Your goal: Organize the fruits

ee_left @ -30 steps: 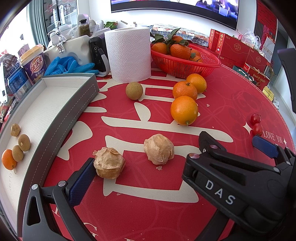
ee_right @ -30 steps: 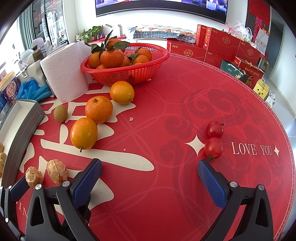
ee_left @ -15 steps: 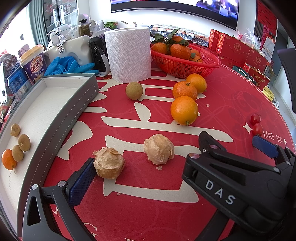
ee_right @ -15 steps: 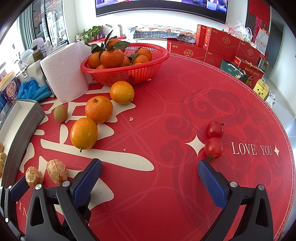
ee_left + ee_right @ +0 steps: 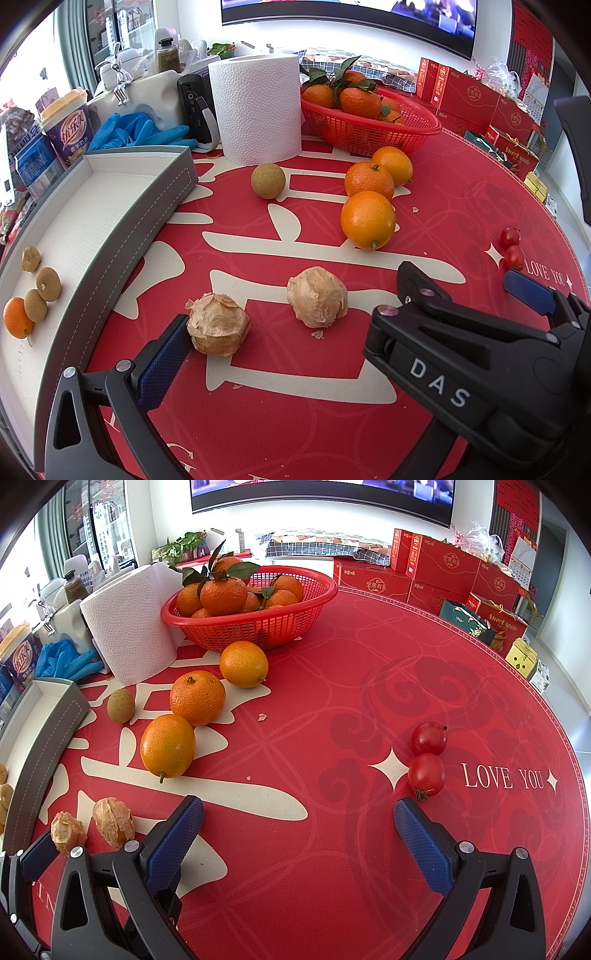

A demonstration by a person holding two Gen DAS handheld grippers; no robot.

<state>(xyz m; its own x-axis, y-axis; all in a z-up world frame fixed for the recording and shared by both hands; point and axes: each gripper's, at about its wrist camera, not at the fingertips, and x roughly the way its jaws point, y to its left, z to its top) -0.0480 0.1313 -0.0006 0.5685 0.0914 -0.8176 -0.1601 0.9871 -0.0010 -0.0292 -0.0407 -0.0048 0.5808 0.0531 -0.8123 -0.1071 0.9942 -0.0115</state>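
On the red mat lie two papery husked fruits [image 5: 218, 324] [image 5: 317, 297], three oranges [image 5: 367, 219], a round brown-green fruit [image 5: 268, 181] and two cherry tomatoes [image 5: 426, 758]. A grey tray [image 5: 147, 218] at the left holds a small orange [image 5: 16, 323] and several small brown fruits. My left gripper [image 5: 277, 354] is open; its left fingertip [image 5: 166, 363] touches the nearer husked fruit, and its right finger is hidden behind the right gripper's black body [image 5: 480, 373]. My right gripper [image 5: 299, 842] is open and empty, low over the mat, its right pad [image 5: 421, 843] just below the tomatoes.
A red basket [image 5: 258, 627] of leafy tangerines stands at the back, with a paper towel roll [image 5: 258, 110] beside it. Blue gloves [image 5: 140, 131], a cup, bottles and a speaker crowd the back left. Red gift boxes [image 5: 443, 568] line the back right.
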